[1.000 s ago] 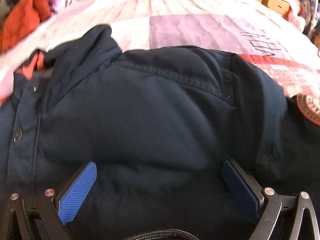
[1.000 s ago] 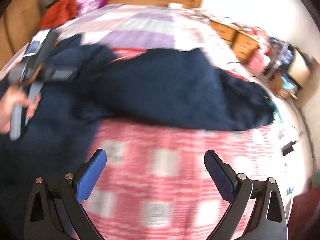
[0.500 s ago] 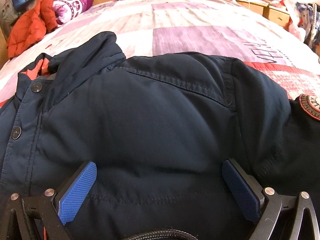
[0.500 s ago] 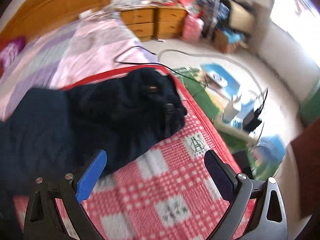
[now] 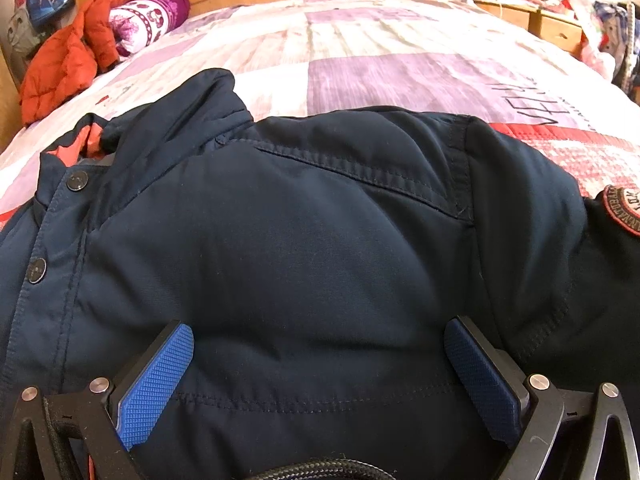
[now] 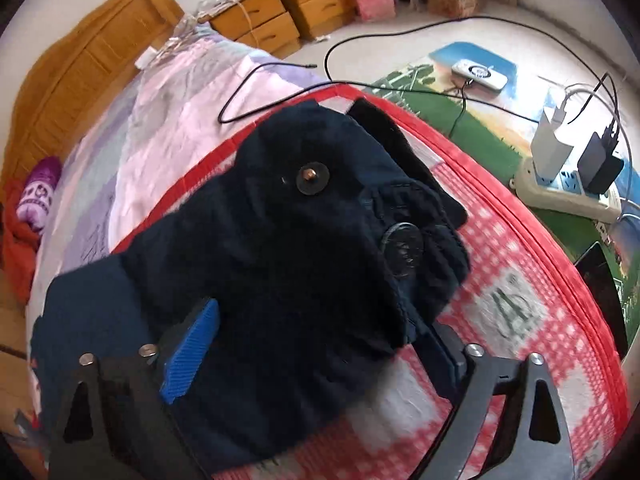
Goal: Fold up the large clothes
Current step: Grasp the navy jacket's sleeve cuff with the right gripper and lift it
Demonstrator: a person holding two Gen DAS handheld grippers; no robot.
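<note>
Left gripper [image 5: 318,354]: jaws spread wide, pressed down on the chest of the navy jacket [image 5: 304,248] with nothing pinched — blue pads [image 5: 154,384] at 8 and 4 o'clock of the left wrist view.
Jacket body: fills the lower left wrist view; collar up at 11 o'clock, two snap buttons [image 5: 77,180] on the placket at 9 o'clock, round patch [image 5: 624,210] at 3 o'clock.
Orange jacket [image 5: 64,68]: bunched at 10 o'clock by the headboard, touching a purple patterned pillow [image 5: 150,18].
Bed [image 5: 360,52]: lilac patchwork cover beyond the collar, toward 12 o'clock.
Right gripper [image 6: 316,344]: jaws wide, straddling the jacket's sleeve end — left pad against the cloth; whether the right pad touches, I cannot tell.
Sleeve cuff [image 6: 332,216]: centre of the right wrist view, lying on a red checked blanket [image 6: 516,280]; snap stud [image 6: 313,177] near 12 o'clock of it.
Drawers [image 6: 280,12]: at 12 o'clock.
Power strip [image 6: 568,184]: on the floor at 3 o'clock, chargers plugged in.
</note>
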